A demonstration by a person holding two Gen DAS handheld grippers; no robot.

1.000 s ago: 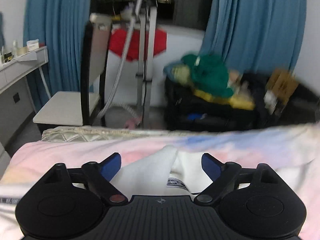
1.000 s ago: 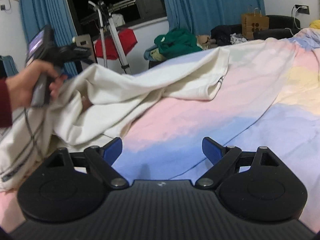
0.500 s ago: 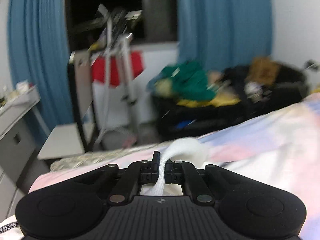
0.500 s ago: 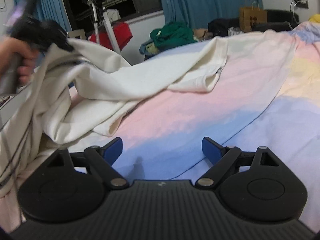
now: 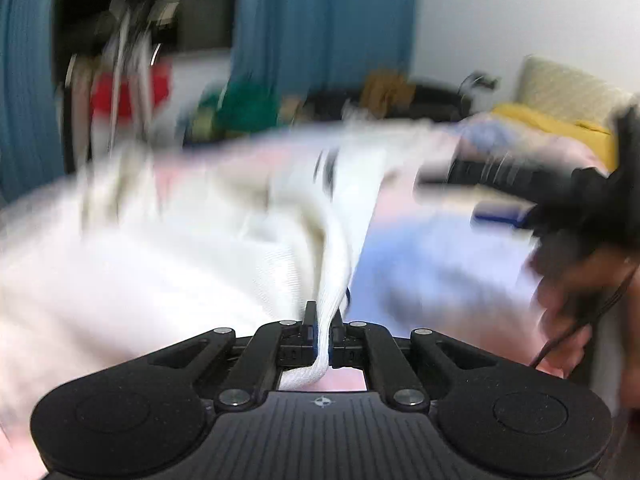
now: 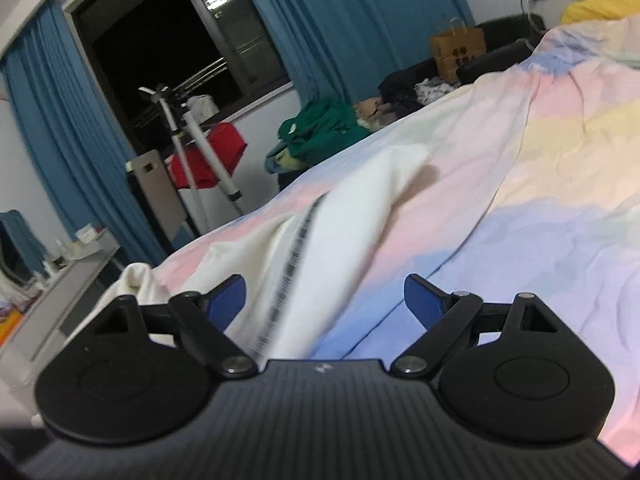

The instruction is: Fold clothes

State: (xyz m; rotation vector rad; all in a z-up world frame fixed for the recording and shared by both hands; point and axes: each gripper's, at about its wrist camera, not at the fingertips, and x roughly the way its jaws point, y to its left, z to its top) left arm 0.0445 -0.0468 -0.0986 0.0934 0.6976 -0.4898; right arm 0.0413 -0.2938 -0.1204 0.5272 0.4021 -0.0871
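A white garment [image 5: 160, 264] with a dark striped trim lies on the pastel bedspread [image 5: 432, 264]. My left gripper [image 5: 323, 322] is shut on a bunched fold of it, which runs up from between the fingers. The left wrist view is blurred by motion. My right gripper [image 6: 324, 300] is open, and the garment [image 6: 352, 216] passes between its blue pads [image 6: 228, 300] untouched. It also shows in the left wrist view [image 5: 500, 216], at the right and held by a hand.
The bedspread [image 6: 540, 184] fills the right side. Beyond the bed's far edge stand a chair [image 6: 160, 196], a white tripod [image 6: 188, 136], a pile of green clothes [image 6: 324, 128], a paper bag [image 6: 458, 50] and blue curtains. A desk [image 6: 60, 280] is at the left.
My left gripper closed on the garment a second ago and has since swung right and pulled the cloth with it. The right gripper stayed open and moved over the garment.
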